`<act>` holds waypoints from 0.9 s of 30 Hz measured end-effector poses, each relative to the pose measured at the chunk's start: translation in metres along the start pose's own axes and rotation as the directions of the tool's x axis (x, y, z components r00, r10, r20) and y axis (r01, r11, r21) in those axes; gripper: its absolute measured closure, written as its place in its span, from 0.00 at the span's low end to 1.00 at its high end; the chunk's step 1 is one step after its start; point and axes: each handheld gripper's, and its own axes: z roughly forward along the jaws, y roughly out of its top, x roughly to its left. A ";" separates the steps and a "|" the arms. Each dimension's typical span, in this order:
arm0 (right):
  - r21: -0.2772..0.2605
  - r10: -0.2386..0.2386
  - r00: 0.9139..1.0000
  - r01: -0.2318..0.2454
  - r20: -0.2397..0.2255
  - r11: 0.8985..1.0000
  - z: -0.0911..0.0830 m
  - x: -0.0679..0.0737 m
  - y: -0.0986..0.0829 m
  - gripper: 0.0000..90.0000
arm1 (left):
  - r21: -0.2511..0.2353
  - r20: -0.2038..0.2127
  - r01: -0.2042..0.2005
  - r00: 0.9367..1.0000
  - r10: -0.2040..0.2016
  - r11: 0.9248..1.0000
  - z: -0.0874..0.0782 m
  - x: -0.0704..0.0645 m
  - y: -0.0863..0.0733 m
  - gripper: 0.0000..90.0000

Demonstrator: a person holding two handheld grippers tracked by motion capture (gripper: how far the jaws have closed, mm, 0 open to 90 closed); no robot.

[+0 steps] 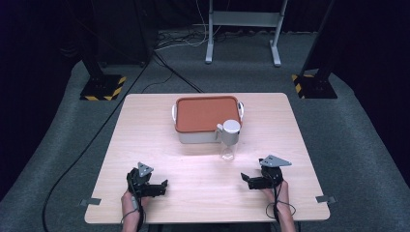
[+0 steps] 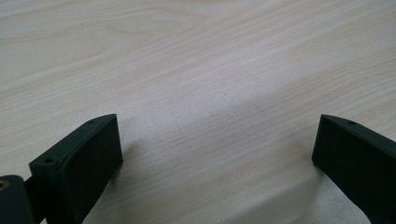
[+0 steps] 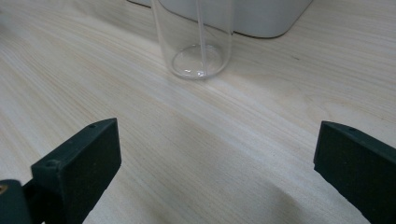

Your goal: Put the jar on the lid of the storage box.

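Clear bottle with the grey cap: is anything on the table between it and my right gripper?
Nothing visible. In the right gripper view, bare table lies between the open right gripper and the clear bottle. The white box with the orange lid stands behind the bottle, not in the path.

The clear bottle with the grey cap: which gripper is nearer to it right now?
Right. The right gripper sits just in front of the clear bottle, slightly to its right; the left gripper rests farther off toward the table's left.
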 end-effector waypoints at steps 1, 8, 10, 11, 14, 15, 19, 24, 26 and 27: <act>0.000 0.002 1.000 -0.002 0.000 1.000 0.000 0.000 0.000 0.00 | 0.000 0.000 0.000 1.000 0.000 1.000 0.000 0.000 0.000 0.01; 0.016 0.000 1.000 0.000 0.001 1.000 0.001 0.000 0.001 0.00 | 0.000 0.001 0.001 1.000 -0.001 1.000 0.000 0.000 0.000 0.01; 0.010 -0.007 1.000 0.007 0.001 1.000 0.001 0.001 0.000 0.00 | 0.000 0.001 0.001 1.000 -0.001 1.000 0.000 0.000 0.000 0.01; 0.001 -0.002 1.000 0.002 0.001 1.000 0.000 0.000 0.000 0.00 | 0.001 0.001 0.001 1.000 -0.001 1.000 0.000 0.000 0.000 0.01; -0.004 0.009 1.000 -0.009 0.002 1.000 0.000 -0.001 0.000 0.00 | 0.001 -0.006 0.009 1.000 -0.009 1.000 0.001 0.000 0.001 0.01; 0.001 0.003 1.000 -0.003 0.013 1.000 0.000 0.000 0.000 0.00 | 0.001 -0.007 0.010 1.000 -0.010 1.000 0.002 0.000 0.002 0.01; 0.019 -0.004 1.000 0.004 0.031 1.000 0.002 0.001 0.001 0.00 | 0.000 -0.006 0.012 1.000 -0.012 1.000 0.002 0.000 0.002 0.01; 0.021 0.021 0.998 -0.023 0.063 1.000 0.008 0.004 0.006 0.00 | 0.000 -0.007 0.011 1.000 -0.011 1.000 0.002 0.000 0.002 0.01; 0.026 0.007 0.997 -0.009 0.077 1.000 0.010 0.006 0.010 0.00 | 0.000 -0.007 0.011 1.000 -0.011 1.000 0.002 0.000 0.002 0.01; 0.017 -0.003 0.996 0.001 0.087 1.000 0.011 0.008 0.014 0.00 | -0.001 -0.007 0.011 1.000 -0.011 1.000 0.002 0.000 0.002 0.01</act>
